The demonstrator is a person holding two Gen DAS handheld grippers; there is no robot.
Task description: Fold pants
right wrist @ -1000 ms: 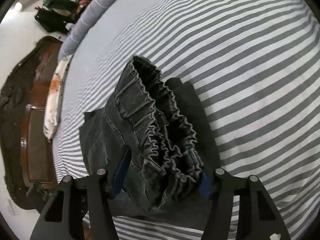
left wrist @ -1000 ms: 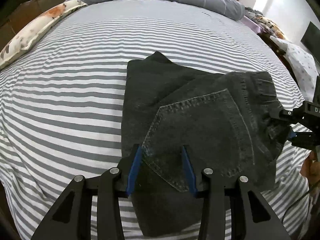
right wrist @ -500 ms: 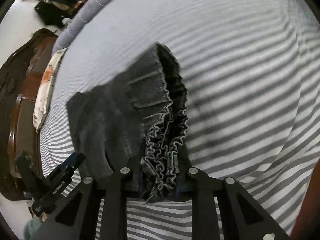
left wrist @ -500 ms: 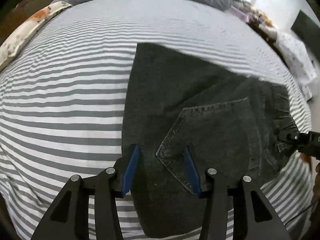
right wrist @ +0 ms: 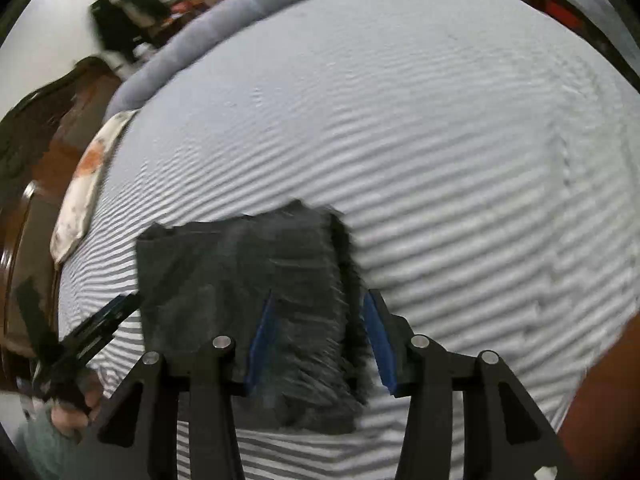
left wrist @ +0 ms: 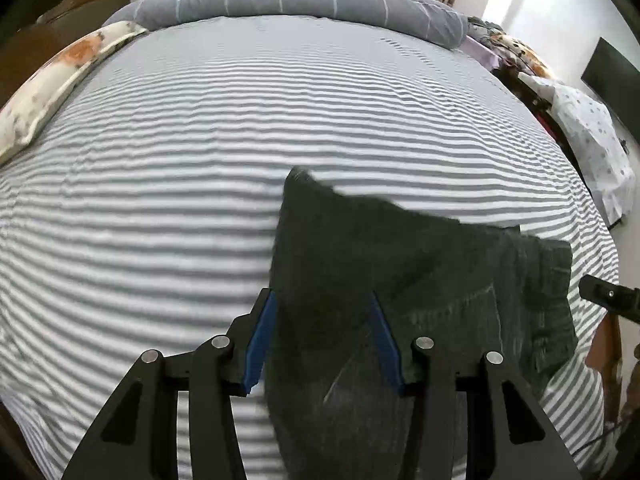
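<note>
The dark grey denim pants (left wrist: 400, 272) lie folded into a compact rectangle on the striped bed; they also show in the right wrist view (right wrist: 248, 280). My left gripper (left wrist: 324, 340) is open, its blue pads straddling the near left part of the pants. My right gripper (right wrist: 320, 340) is open over the gathered waistband end, blurred by motion. The right gripper's tip shows in the left wrist view (left wrist: 608, 296) just off the waistband; the left gripper shows in the right wrist view (right wrist: 96, 328) at the pants' left edge.
The grey-and-white striped bedsheet (left wrist: 200, 160) spreads all round. A grey bolster (left wrist: 300, 0) lies along the far edge, a floral pillow (left wrist: 60, 76) at the far left. A dotted cloth (left wrist: 592, 136) and a dark screen (left wrist: 612, 76) stand at the right. A wooden headboard (right wrist: 24, 208) is at the left.
My right gripper was shut on the waistband half a second ago and has opened, letting it go. Both grippers have drawn back and the pants lie flatter.
</note>
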